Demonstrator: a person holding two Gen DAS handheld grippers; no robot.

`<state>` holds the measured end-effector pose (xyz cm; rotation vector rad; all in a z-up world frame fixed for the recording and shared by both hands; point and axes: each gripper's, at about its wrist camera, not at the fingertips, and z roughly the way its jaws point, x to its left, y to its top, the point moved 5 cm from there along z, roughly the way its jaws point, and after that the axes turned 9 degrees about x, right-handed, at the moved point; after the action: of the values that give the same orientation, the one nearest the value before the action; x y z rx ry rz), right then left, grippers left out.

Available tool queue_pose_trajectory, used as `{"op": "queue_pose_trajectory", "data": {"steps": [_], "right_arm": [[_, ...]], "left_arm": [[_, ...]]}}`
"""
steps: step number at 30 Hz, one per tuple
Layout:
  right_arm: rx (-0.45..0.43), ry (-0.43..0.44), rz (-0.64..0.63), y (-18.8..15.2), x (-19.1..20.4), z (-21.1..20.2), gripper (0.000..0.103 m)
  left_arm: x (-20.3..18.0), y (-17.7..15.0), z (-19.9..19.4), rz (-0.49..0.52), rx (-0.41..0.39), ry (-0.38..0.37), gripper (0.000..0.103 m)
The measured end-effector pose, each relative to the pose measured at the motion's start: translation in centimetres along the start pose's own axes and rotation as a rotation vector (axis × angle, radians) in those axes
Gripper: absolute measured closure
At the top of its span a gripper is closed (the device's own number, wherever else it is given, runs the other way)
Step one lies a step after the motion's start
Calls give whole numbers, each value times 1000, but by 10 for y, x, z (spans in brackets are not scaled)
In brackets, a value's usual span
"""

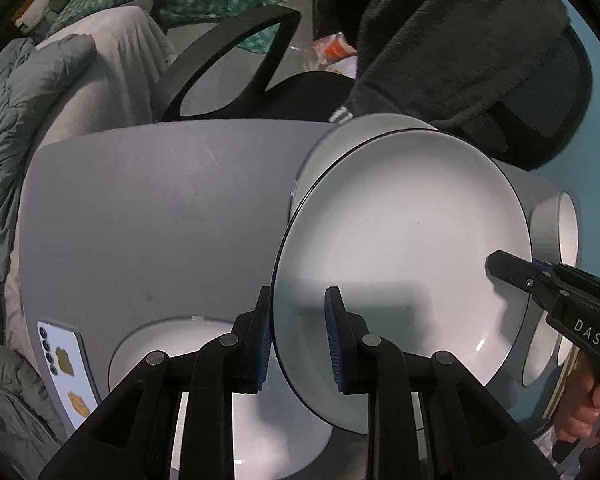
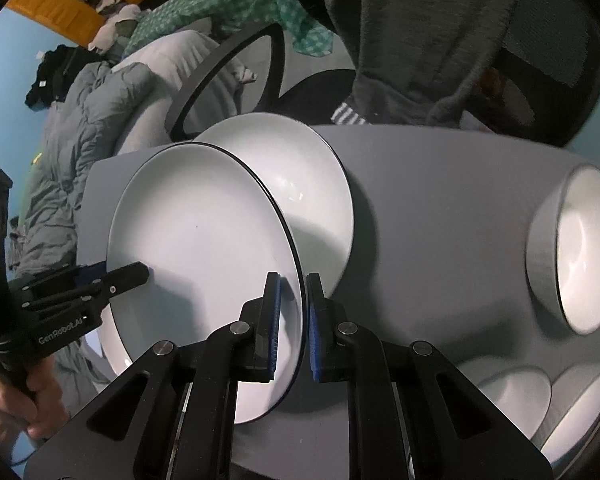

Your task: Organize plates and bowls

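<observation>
Both claws grip one black-rimmed white plate [image 1: 400, 240] by opposite rims: the left claw [image 1: 298, 336] and the right claw [image 2: 294, 322] are each closed narrowly on its edge. The plate sits tilted above the grey counter [image 1: 160, 220], overlapping a second plate [image 2: 300, 184]. Beyond that, bare counter reaches an empty bowl [image 2: 576, 248] near the edge.

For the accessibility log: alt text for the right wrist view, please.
Both grippers clamp opposite rims of a black-edged white plate, carried above a grey table: right gripper near, left gripper far. Another plate lies behind; a bowl sits right.
</observation>
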<state>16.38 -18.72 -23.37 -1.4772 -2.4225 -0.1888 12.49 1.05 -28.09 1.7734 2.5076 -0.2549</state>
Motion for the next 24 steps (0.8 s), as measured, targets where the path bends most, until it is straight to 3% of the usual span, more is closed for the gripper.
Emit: {"op": "queue_pose_trajectory", "data": {"steps": [18, 24], "right_arm": [[58, -19, 9, 32, -15, 15, 90], [82, -75, 21, 36, -18, 19, 88]], "left_arm": [[-4, 22, 21, -2, 20, 29, 79], [-10, 20, 25, 35, 15, 59, 79]]}}
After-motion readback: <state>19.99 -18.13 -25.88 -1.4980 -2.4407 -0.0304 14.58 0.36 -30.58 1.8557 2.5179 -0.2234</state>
